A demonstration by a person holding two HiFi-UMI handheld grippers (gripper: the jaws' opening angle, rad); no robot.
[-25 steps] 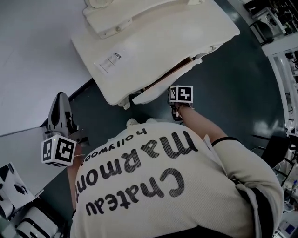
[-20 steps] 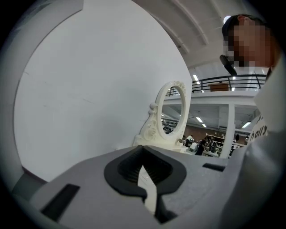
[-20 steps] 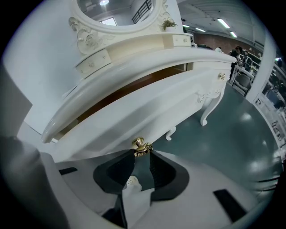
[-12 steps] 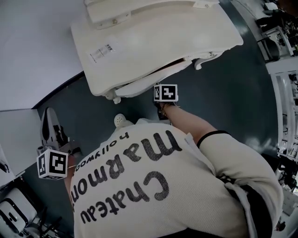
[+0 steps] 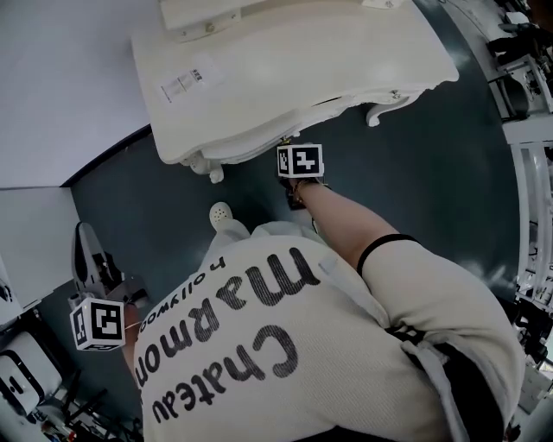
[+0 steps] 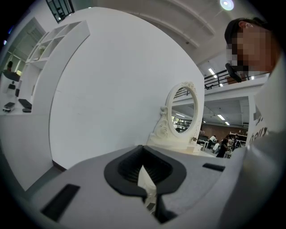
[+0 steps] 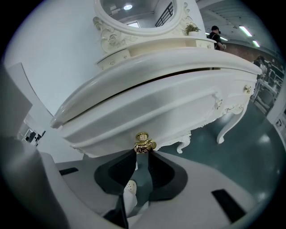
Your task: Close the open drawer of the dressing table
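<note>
**Right gripper at the drawer pull, left gripper idle.** The right gripper [image 7: 142, 155] is tilting down onto the gold knob [image 7: 144, 144]. Its jaws have just been closing and are standing at a middling gap. The tips are touching the knob on either side, so the knob is lodging at their ends and not deep between the pads. This light hold is probably serving to keep the tips centred while the arm is pressing inward.

The knob is sitting low on the curved front of the drawer [image 7: 170, 112]. The drawer is lying almost flush under the top of the dressing table [image 7: 178, 60], with only a thin dark seam showing along its upper edge toward the right. By that seam, the closing is judged nearly complete.

Above, the oval mirror [image 7: 134, 9] is rising from the table's back. A carved leg [image 7: 230, 123] is standing on the dark floor [image 7: 254, 152].

The left gripper [image 6: 144, 166] is hanging well apart at the person's side. Its jaws are together on nothing, and it is facing the white wall [image 6: 111, 89], evidently because one gripper suffices here.
</note>
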